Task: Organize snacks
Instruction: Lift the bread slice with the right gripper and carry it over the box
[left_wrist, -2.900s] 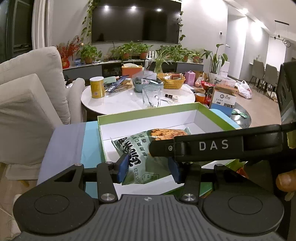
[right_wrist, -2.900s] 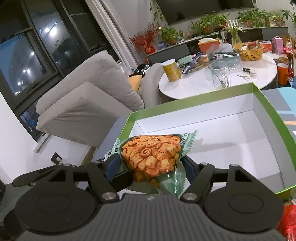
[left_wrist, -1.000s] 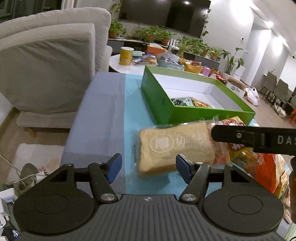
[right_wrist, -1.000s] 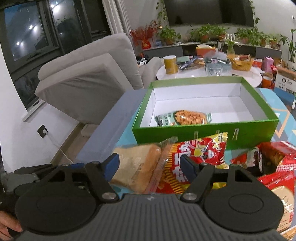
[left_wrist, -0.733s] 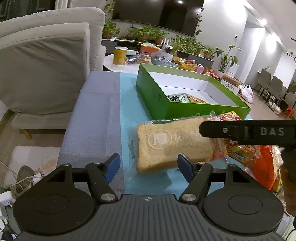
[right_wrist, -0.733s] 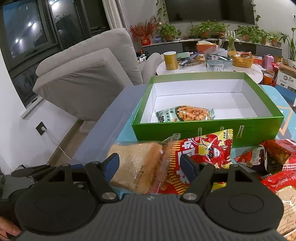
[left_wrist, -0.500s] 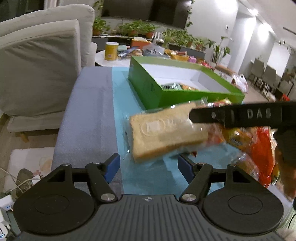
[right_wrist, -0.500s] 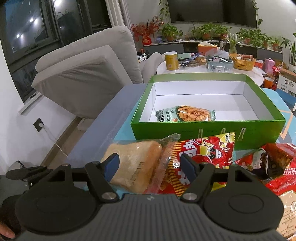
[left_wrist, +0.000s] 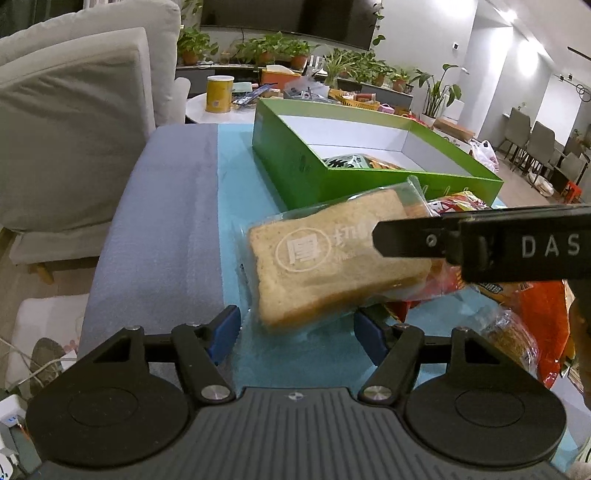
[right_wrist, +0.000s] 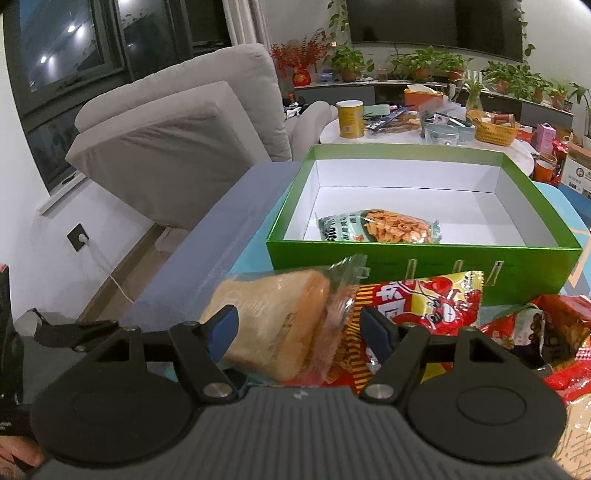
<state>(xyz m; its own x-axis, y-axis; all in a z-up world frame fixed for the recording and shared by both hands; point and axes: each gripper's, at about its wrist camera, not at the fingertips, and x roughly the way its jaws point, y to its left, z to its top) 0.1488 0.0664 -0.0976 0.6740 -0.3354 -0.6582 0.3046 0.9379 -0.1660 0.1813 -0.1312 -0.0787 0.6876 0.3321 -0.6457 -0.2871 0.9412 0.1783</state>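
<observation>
A slice of bread in a clear wrapper (left_wrist: 325, 258) hangs tilted above the teal mat, far end raised. My right gripper (right_wrist: 297, 330) is shut on the bread pack (right_wrist: 269, 321) across its width; one of its fingers (left_wrist: 480, 240) crosses the pack. My left gripper (left_wrist: 297, 330) has its jaws closing around the pack's near corner, pads not pressing. Behind stands the green box (right_wrist: 406, 266) with a green bag of orange crackers (right_wrist: 376, 230) inside. A red crayfish snack bag (right_wrist: 424, 299) lies against the box front.
More red and orange snack packs (left_wrist: 543, 314) are heaped on the mat at the right. A grey padded strip (left_wrist: 166, 221) runs along the mat's left side, with a grey armchair (left_wrist: 74, 129) beyond. A cluttered round white table (right_wrist: 406, 133) stands behind the box.
Both grippers left the cracker bag in the box and drew back to the near mat. Over the last second the bread pack rose off the mat and tilted, right end up.
</observation>
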